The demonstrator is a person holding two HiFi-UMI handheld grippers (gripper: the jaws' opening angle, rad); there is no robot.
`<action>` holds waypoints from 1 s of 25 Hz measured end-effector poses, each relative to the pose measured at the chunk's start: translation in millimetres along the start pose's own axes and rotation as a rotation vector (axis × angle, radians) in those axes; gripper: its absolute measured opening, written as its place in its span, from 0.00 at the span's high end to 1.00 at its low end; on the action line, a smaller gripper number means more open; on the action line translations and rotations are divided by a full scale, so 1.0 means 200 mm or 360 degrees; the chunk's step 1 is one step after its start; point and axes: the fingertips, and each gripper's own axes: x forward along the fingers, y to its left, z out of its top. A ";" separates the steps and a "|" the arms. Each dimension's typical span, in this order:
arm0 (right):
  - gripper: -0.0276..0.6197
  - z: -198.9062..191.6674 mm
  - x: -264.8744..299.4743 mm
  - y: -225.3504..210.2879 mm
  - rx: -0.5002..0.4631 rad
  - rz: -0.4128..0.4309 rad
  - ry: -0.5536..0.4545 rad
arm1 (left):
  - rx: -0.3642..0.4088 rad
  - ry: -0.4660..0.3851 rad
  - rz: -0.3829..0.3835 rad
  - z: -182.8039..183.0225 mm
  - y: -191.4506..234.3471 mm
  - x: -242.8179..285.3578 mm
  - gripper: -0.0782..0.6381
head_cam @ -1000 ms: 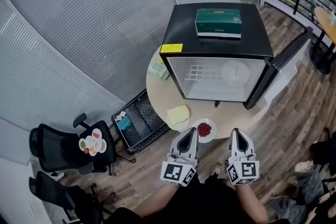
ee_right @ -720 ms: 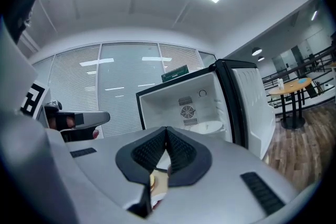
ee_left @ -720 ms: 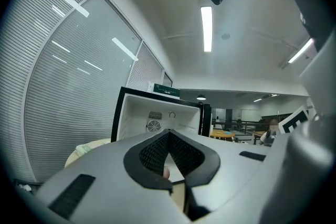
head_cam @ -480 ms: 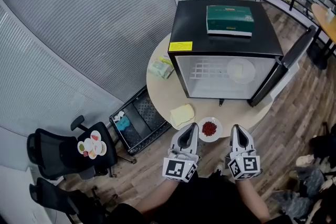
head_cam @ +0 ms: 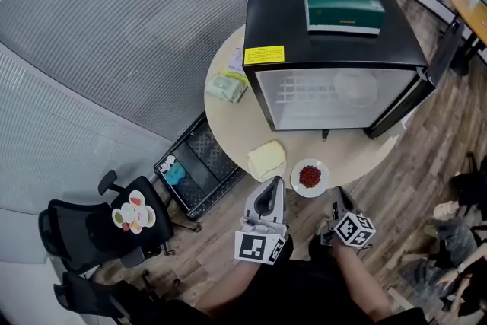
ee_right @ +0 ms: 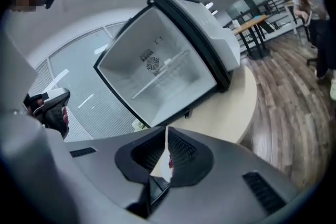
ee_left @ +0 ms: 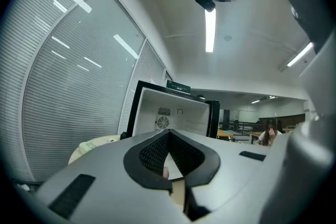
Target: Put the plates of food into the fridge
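Looking down from the head view, a black fridge stands on a round pale table, its door swung open to the right of the picture. Inside, a pale round plate lies on the wire shelf at the right side. A green box lies flat on top of the fridge, and a yellow label sits at its front left corner.

On the table in front of the fridge, near the edge closest to the person, sits a small white plate of red food, outside the fridge. Just left of it lies a yellow folded cloth (it could be a sponge, I cannot tell). A green and white packet lies at the table's left side, beside the fridge.

The left gripper is held just short of the table edge, below the cloth, with its jaws pressed together and nothing between them; in the left gripper view they point level at the fridge's open white interior. The right gripper is below and to the right of the plate of red food, not touching it. Its jaws are likewise together and empty, and its view is rolled sideways.

On the floor left of the table stand a black crate and an office chair.
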 end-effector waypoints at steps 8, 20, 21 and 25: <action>0.76 -0.53 0.15 -0.32 0.0795 -0.0168 0.0142 | -0.0060 0.0097 -0.0063 -0.13 0.09 0.01 0.88; 0.88 -0.71 0.37 -0.32 0.1173 -0.0121 0.0086 | -0.0044 0.0164 -0.0120 -0.24 0.13 0.01 0.88; 0.90 -0.69 0.38 -0.32 0.1143 -0.0104 0.0080 | -0.0031 0.0162 -0.0120 -0.24 0.13 0.01 0.88; 0.92 -0.66 0.37 -0.29 0.1133 0.0019 0.0044 | -0.0041 0.0160 -0.0146 -0.27 0.12 -0.01 0.88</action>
